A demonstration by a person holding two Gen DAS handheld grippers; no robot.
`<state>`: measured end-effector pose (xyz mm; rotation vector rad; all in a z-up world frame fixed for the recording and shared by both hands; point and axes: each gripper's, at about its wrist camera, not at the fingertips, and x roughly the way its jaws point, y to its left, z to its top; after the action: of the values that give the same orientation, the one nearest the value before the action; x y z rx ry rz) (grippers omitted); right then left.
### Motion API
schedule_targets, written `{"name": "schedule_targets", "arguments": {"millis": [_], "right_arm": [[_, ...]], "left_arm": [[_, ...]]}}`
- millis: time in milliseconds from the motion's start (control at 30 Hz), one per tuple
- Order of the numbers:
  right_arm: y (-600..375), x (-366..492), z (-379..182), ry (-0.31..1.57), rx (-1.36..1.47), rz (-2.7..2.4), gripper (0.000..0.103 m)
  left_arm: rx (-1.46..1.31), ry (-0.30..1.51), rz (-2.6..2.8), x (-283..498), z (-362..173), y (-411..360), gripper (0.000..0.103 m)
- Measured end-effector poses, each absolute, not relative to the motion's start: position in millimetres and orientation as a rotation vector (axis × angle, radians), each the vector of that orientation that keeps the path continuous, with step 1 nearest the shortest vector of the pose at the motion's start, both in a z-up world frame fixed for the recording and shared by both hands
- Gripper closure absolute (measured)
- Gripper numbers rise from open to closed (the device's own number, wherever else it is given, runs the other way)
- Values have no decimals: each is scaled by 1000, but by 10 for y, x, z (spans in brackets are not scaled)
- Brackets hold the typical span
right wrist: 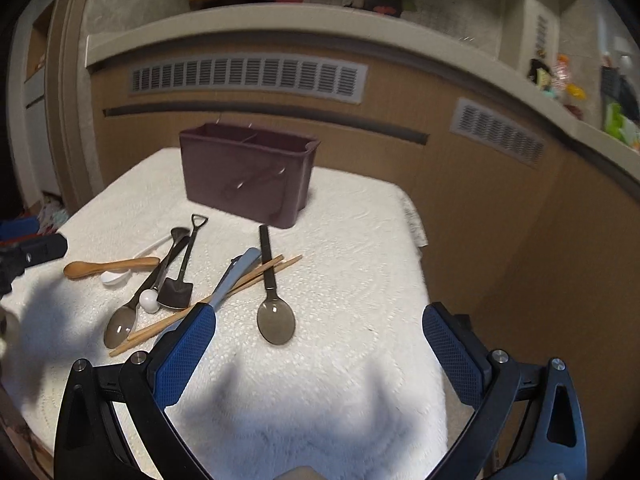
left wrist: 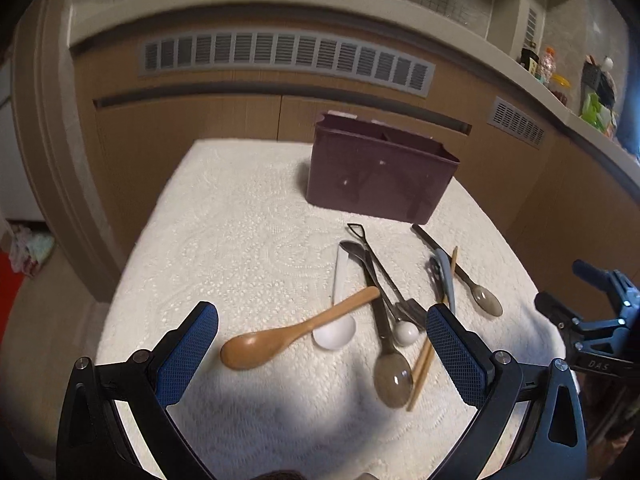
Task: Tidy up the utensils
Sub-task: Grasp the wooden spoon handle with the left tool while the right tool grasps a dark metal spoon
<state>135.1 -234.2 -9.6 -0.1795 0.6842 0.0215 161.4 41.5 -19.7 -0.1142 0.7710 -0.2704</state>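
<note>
A dark purple divided holder (left wrist: 380, 172) (right wrist: 248, 176) stands at the far side of the white cloth. In front of it lie loose utensils: a wooden spoon (left wrist: 288, 332) (right wrist: 108, 267), a white spoon (left wrist: 338, 320) (right wrist: 116, 277), a long metal spoon (left wrist: 386, 344) (right wrist: 132, 312), a black shovel-shaped spoon (left wrist: 384, 276) (right wrist: 180, 276), wooden chopsticks (left wrist: 428, 344) (right wrist: 208, 300), a grey-handled utensil (left wrist: 446, 276) (right wrist: 236, 276) and a black-handled spoon (left wrist: 472, 284) (right wrist: 272, 308). My left gripper (left wrist: 322, 316) hovers open above the wooden and white spoons. My right gripper (right wrist: 318, 320) is open, just right of the black-handled spoon.
A white textured cloth (left wrist: 240, 240) (right wrist: 352, 248) covers the small table. Brown cabinet fronts with grey vents (left wrist: 280, 56) (right wrist: 248, 76) rise behind it. A counter ledge (left wrist: 560, 92) at the right carries bottles and packets. The right gripper's body (left wrist: 592, 320) shows at the table's right edge.
</note>
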Motion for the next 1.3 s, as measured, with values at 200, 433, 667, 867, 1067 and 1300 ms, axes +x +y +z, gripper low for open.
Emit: {"name": "schedule_targets", "arguments": {"millis": [200,433,667,867,1067,1300], "right_arm": [[-2346,1778,-263,794,-180,99,1],[-2277,2073,-517,907,-156,146,51],[-2187,2357,-648,970,-129,154,91],[-2310,2208,-662,1006,-93,116,92],[-2536,1920,-655,1019,-51,78,92],[-2647,1776,-658,1009,-30,73,90]], "left_arm": [[-84,911,-291,1983,-459,495,0],[-66,821,-194,2150,-398,721,0],[-95,872,-265,2209,-457,788,1],[-131,953,-326,2259,-607,796,14],[-73,1033,-410,2001,-753,567,27],[-40,1110,-561,1551,-646,284,42]]}}
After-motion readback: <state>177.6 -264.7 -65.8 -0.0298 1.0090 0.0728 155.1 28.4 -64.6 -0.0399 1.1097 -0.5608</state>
